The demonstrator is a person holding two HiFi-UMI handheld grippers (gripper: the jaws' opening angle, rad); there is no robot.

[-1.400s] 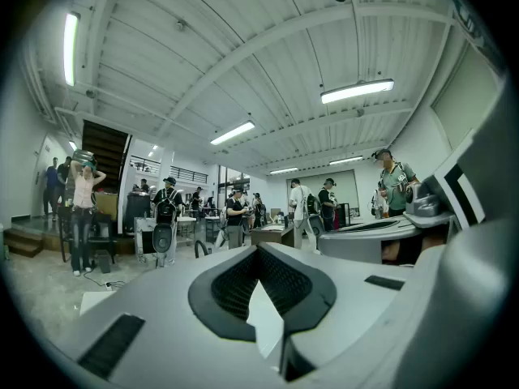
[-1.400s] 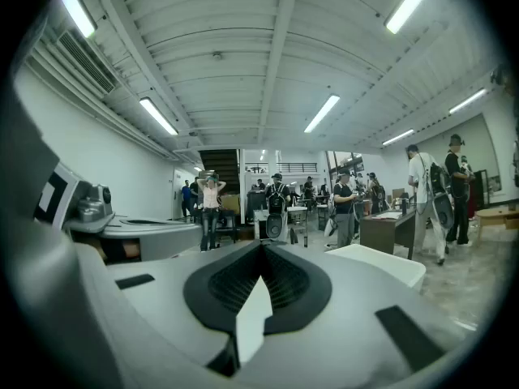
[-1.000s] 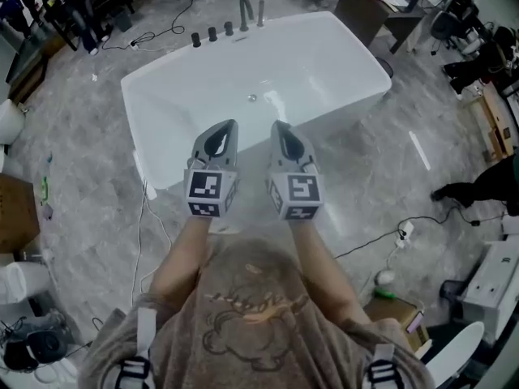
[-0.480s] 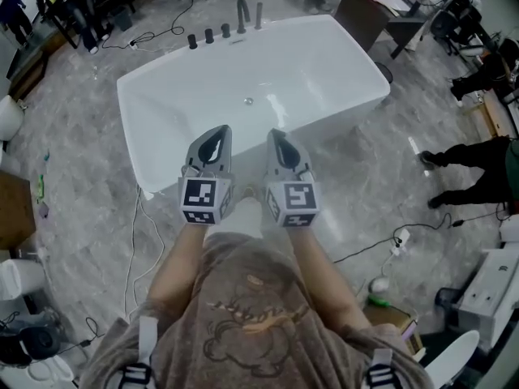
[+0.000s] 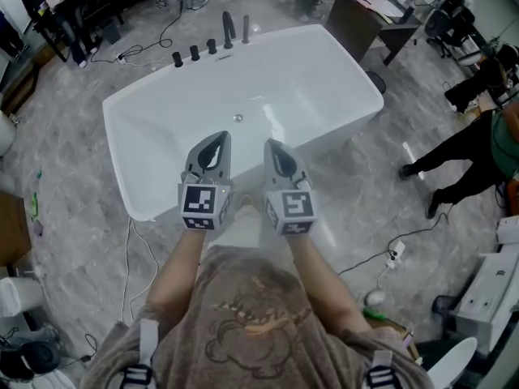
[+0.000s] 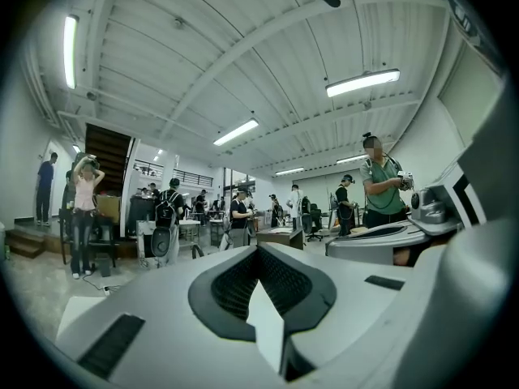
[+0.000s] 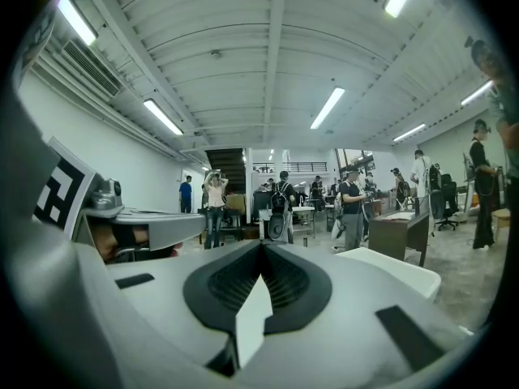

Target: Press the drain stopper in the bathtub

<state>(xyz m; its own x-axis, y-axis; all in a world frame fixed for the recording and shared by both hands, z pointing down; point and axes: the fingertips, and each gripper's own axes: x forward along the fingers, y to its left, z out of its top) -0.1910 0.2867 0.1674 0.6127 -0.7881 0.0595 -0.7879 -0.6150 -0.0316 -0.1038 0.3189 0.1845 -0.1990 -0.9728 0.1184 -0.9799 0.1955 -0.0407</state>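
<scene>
The white bathtub (image 5: 312, 75) stands on the grey marble floor ahead of me, and its corner (image 7: 395, 271) shows in the right gripper view. The small round metal drain stopper (image 5: 238, 117) sits in the tub's bottom near the far side. A dark faucet (image 5: 228, 27) and knobs (image 5: 195, 53) stand on the far rim. My left gripper (image 5: 216, 139) and right gripper (image 5: 273, 147) are held side by side above the tub's near rim, both shut and empty. Both point level across the room, well short of the stopper. The jaws meet in each gripper view: left gripper (image 6: 258, 250), right gripper (image 7: 261, 246).
A dark desk (image 5: 365, 8) stands beyond the tub's right end. A person (image 5: 474, 140) walks at the right. Cables (image 5: 139, 254) and a power strip (image 5: 396, 250) lie on the floor. Several people stand in the hall behind.
The tub has shifted lower and to the left in the head view as I came closer. Both grippers stay shut, side by side. A person has walked further in at the right.
</scene>
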